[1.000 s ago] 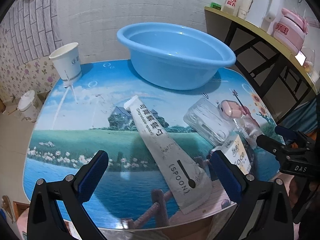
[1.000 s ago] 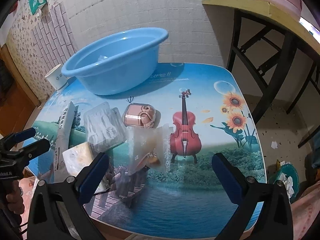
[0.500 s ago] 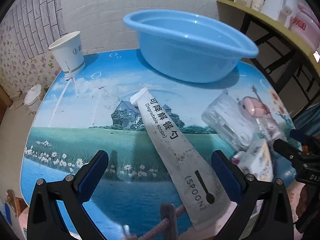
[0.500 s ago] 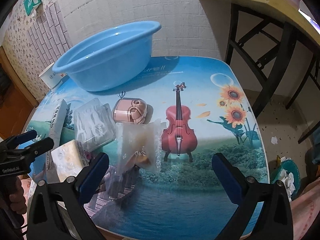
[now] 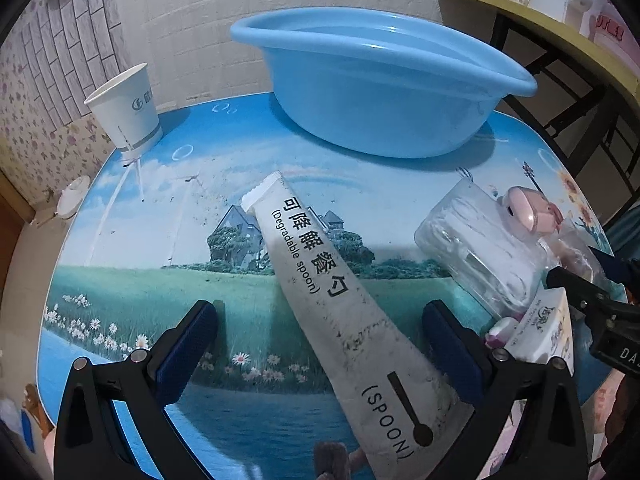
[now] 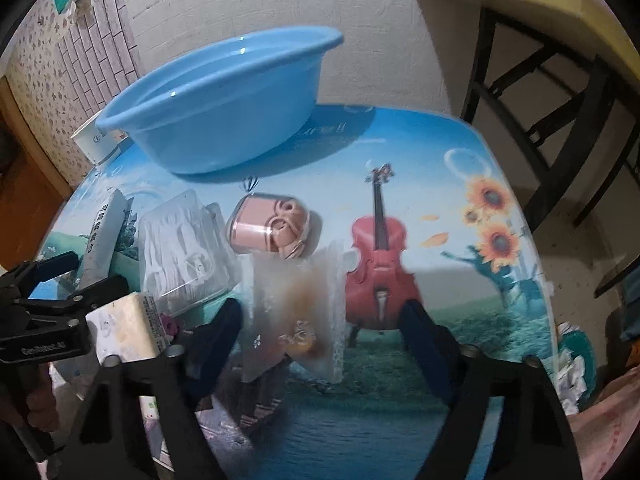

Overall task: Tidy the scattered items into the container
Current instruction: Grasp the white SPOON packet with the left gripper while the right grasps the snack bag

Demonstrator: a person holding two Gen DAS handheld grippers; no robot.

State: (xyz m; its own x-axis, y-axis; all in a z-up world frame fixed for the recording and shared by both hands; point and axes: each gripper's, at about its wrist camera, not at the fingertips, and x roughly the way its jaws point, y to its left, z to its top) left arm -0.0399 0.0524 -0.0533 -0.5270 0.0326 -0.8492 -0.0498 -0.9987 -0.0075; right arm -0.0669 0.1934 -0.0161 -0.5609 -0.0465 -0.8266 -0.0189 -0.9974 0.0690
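Note:
A light blue basin [image 5: 380, 80] stands at the back of the picture-printed table; it also shows in the right wrist view [image 6: 216, 108]. My left gripper [image 5: 320, 344] is open, its jaws on either side of a white spoon packet [image 5: 340, 300] lying flat. My right gripper [image 6: 320, 332] is open over a clear bag [image 6: 296, 312] with brownish contents. A pink case [image 6: 268, 228], a clear plastic tray [image 6: 180, 252] and a small tissue pack [image 6: 120, 328] lie nearby.
A white paper cup [image 5: 128, 112] stands at the table's back left corner. A yellow shelf [image 5: 540, 20] on black legs with bottles stands to the right. The table's front edge is just below both grippers. The white tiled wall is behind the basin.
My left gripper has moved forward and down, so the spoon packet now lies between its jaws. My right gripper has moved forward and lower toward the clear bag.

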